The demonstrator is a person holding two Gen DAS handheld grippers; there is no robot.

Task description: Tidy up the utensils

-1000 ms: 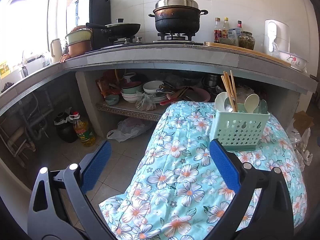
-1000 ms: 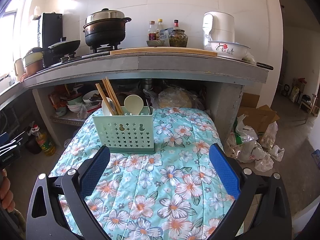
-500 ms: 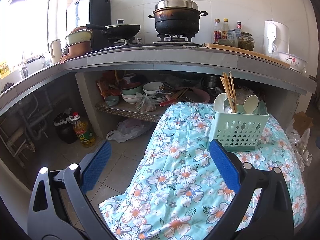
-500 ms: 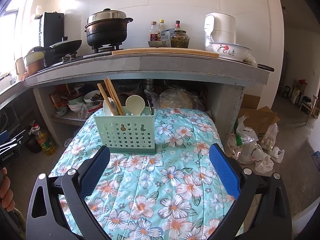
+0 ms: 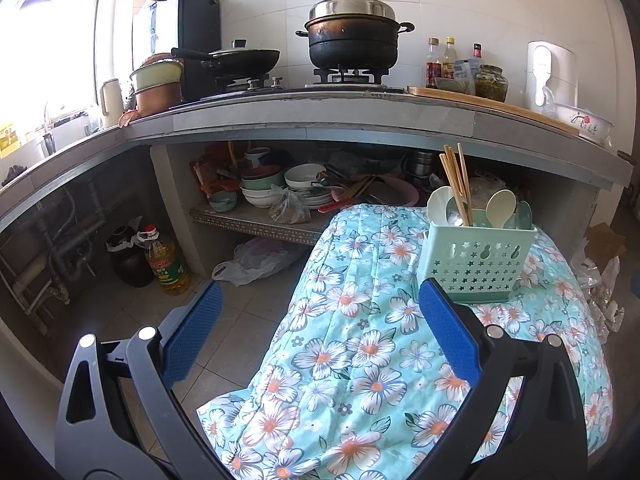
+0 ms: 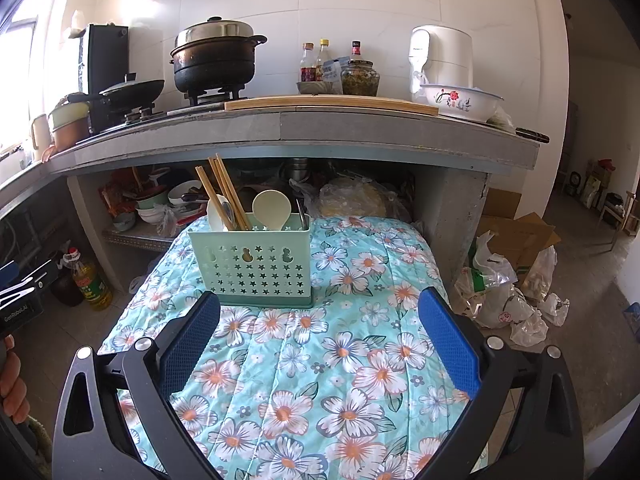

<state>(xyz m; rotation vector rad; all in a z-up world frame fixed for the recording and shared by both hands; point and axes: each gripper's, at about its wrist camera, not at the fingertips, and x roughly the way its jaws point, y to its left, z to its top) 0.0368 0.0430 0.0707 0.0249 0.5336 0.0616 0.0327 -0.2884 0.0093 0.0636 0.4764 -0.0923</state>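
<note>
Right now we see both grippers held wide apart and empty above a table draped in a turquoise floral cloth (image 6: 304, 364). From the right wrist view, our right gripper (image 6: 318, 332) hangs over the near part of the cloth, its blue pads (image 6: 448, 344) spread and clasping nothing. The mint-green utensil holder (image 6: 250, 266), pierced with star-shaped holes, stands upright on the cloth just beyond the left pad, toward the far left of the table. Inside it we make out wooden chopsticks (image 6: 222, 190) leaning to the left, a pale spoon (image 6: 272, 208) with its bowl upward, a second white spoon at the left, and a thin metal handle at the right end.

From the left wrist view, our left gripper (image 5: 318, 328) is likewise released, one pad over the tiled floor and the other over the cloth, just near of the holder's lower left corner. A hand (image 6: 12, 376) grips that tool at the left edge of the right wrist view.

Beyond the table runs a grey counter (image 6: 360, 128) carrying a black lidded pot (image 6: 216, 60) on a burner, a wok (image 5: 240, 58), bottles and a jar, a white appliance and a flowered bowl (image 6: 460, 102). Stacked bowls sit on the shelf beneath, and an oil bottle (image 5: 166, 264) stands on the floor at the left.
</note>
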